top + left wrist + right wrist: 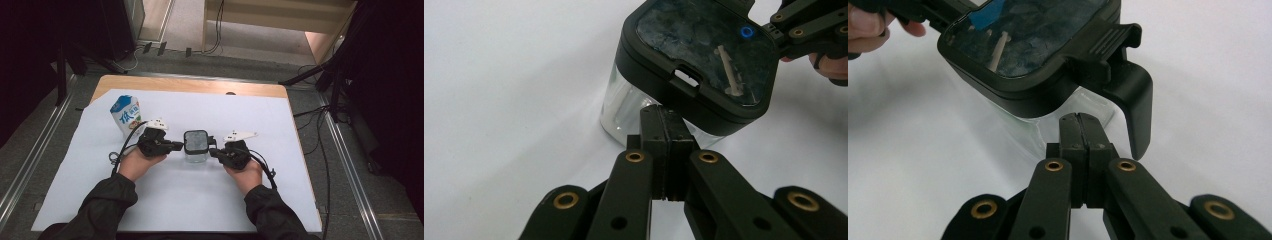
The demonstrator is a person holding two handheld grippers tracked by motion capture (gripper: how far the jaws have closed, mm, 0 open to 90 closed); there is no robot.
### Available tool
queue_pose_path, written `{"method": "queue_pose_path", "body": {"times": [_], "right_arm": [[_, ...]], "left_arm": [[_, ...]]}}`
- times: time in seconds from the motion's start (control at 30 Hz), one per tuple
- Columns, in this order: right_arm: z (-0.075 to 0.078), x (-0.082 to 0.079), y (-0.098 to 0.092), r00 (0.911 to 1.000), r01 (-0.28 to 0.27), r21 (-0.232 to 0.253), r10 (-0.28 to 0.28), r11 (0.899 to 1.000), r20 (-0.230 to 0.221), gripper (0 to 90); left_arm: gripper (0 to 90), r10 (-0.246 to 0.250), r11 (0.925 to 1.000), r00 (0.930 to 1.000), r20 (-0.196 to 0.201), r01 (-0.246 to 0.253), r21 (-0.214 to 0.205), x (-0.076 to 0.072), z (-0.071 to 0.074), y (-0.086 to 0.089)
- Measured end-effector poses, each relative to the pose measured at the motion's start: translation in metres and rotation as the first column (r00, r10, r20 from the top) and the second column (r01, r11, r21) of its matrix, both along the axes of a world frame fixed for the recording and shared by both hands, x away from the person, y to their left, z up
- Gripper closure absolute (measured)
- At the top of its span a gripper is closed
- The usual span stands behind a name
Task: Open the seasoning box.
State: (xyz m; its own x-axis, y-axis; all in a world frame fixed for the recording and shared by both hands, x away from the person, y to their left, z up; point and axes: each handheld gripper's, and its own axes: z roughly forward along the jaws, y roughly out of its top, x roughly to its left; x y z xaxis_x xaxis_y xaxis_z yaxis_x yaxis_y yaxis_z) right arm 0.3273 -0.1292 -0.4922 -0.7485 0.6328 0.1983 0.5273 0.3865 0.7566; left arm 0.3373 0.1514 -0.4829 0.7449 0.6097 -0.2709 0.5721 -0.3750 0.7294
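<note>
While both closed grippers are flanking the clear jar point(196, 150) at centre frame, left gripper point(176, 145) and right gripper point(214, 151) (jaws pressed together, gripping nothing) are risking tipping it: an uneven sideways push under its black lid point(195, 141) could topple it.

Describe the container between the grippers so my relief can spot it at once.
On the white sheet covering the table, look midway between the two hands. There stands the container: clear walls, black square lid with a dark window. The milk carton to its left is blue and white.
</note>
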Motion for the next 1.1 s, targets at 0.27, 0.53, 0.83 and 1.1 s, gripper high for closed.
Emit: {"method": "queue_pose_path", "body": {"times": [0.27, 0.53, 0.83, 1.1], "right_arm": [[0.008, 0.001, -0.008, 0.9998, -0.010, 0.020, 0.009, 1.000, 0.015, 90.0], [0.014, 0.005, -0.021, 0.9996, 0.005, 0.037, -0.006, 0.999, 0.028, 90.0], [0.012, 0.012, -0.029, 0.9991, 0.043, 0.029, -0.043, 0.999, 0.002, 90.0], [0.010, 0.020, -0.033, 0.9980, 0.062, 0.033, -0.062, 0.998, -0.010, 90.0]], "left_arm": [[77.0, -0.043, 0.9988, 0.9988, 0.025, 0.043, -0.022, 0.000, 0.005, 0.011], [42.6, -0.099, 0.9921, 0.9931, 0.062, 0.104, -0.071, -0.002, 0.012, 0.017], [19.3, -0.165, 0.9849, 0.9844, 0.060, 0.168, -0.043, 0.002, 0.017, 0.008], [15.0, -0.197, 0.9787, 0.9771, 0.082, 0.201, -0.044, 0.015, 0.036, 0.010]]}}
